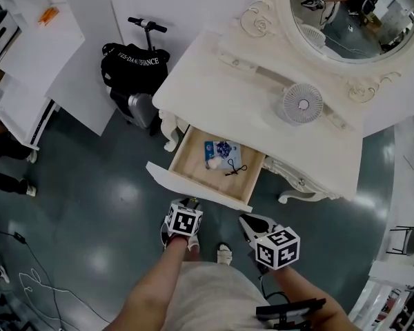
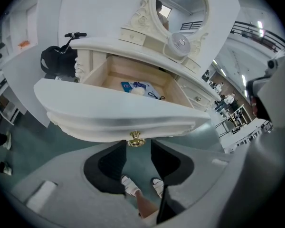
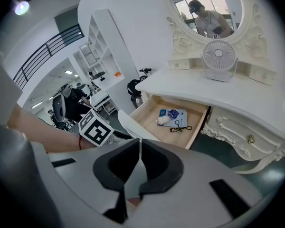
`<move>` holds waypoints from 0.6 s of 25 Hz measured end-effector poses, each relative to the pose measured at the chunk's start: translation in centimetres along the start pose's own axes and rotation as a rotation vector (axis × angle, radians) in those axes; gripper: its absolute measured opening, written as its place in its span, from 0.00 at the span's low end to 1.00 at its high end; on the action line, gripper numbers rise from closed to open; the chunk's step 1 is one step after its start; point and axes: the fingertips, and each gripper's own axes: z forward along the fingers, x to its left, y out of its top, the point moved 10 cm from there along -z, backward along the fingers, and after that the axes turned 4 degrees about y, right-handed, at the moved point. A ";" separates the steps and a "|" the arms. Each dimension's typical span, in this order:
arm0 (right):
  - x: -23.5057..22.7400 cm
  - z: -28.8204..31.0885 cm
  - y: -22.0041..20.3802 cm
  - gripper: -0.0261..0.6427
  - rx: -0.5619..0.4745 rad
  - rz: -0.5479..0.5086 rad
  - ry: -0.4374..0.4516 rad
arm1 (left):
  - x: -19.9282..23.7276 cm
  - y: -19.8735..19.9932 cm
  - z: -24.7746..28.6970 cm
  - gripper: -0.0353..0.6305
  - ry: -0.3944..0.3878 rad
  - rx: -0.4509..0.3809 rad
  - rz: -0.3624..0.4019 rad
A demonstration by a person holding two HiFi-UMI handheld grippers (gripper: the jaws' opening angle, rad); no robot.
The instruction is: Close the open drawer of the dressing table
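The white dressing table [image 1: 234, 95] has its middle drawer [image 1: 193, 158] pulled out. Inside lie a blue packet [image 1: 224, 150], a white lump and a black cord. My left gripper [image 1: 190, 203] is open right at the drawer front [image 2: 118, 115], pointing steeply down. In the left gripper view its two tips [image 2: 137, 148] flank the brass knob [image 2: 136, 139] from just below without pressing it. My right gripper [image 1: 249, 221] hangs to the right of the drawer, short of it. Its jaws [image 3: 139, 141] are shut on nothing. The open drawer [image 3: 149, 109] lies beyond them.
A small round fan [image 1: 303, 104] and an oval mirror [image 1: 352, 12] stand on the table top. A black bag [image 1: 134, 61] and a scooter lean at the table's left. White shelving [image 1: 27, 61] is further left. My own shoes [image 2: 133, 186] are on the grey floor below.
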 end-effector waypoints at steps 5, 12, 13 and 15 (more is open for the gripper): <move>-0.3 0.2 0.1 0.07 0.004 0.005 -0.006 | 0.0 0.3 1.0 0.28 0.001 0.015 0.005; -0.6 0.3 -0.2 0.07 0.014 0.011 -0.015 | 0.0 -0.1 1.4 0.28 0.054 0.054 0.011; -0.7 0.2 -0.3 0.07 0.015 0.013 -0.016 | 0.0 -0.2 1.4 0.27 0.053 0.053 0.003; -0.8 0.2 -0.2 0.07 0.015 0.016 -0.019 | 0.1 -0.2 1.4 0.27 0.045 0.048 -0.016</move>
